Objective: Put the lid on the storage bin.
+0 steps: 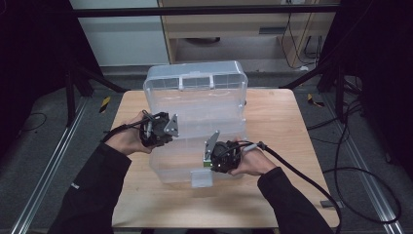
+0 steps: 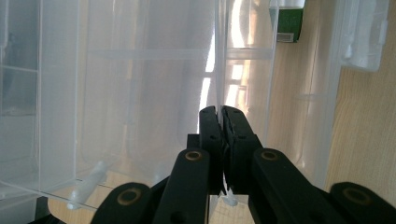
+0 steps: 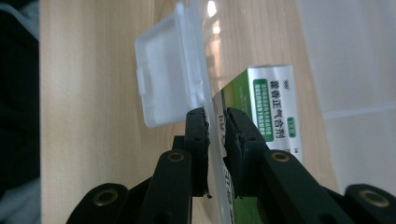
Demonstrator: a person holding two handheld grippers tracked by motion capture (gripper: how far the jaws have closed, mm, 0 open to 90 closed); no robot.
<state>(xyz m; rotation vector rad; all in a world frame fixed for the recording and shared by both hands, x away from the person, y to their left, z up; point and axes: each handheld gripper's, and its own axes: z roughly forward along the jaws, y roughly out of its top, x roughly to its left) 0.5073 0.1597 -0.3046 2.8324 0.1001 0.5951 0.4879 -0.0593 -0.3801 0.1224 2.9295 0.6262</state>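
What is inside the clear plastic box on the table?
Inside the clear plastic box lies a green and white carton, close to the front wall beside the latch. Thin clear dividers cross the inside. The right gripper covers part of the carton, so its full length cannot be seen.

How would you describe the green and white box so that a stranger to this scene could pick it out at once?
Start at the wooden table and find the clear plastic case open on it. At the case's near edge, by the right gripper, a small carton lies inside: the green and white box. It is the one coloured, printed thing among see-through plastic and black jaws.
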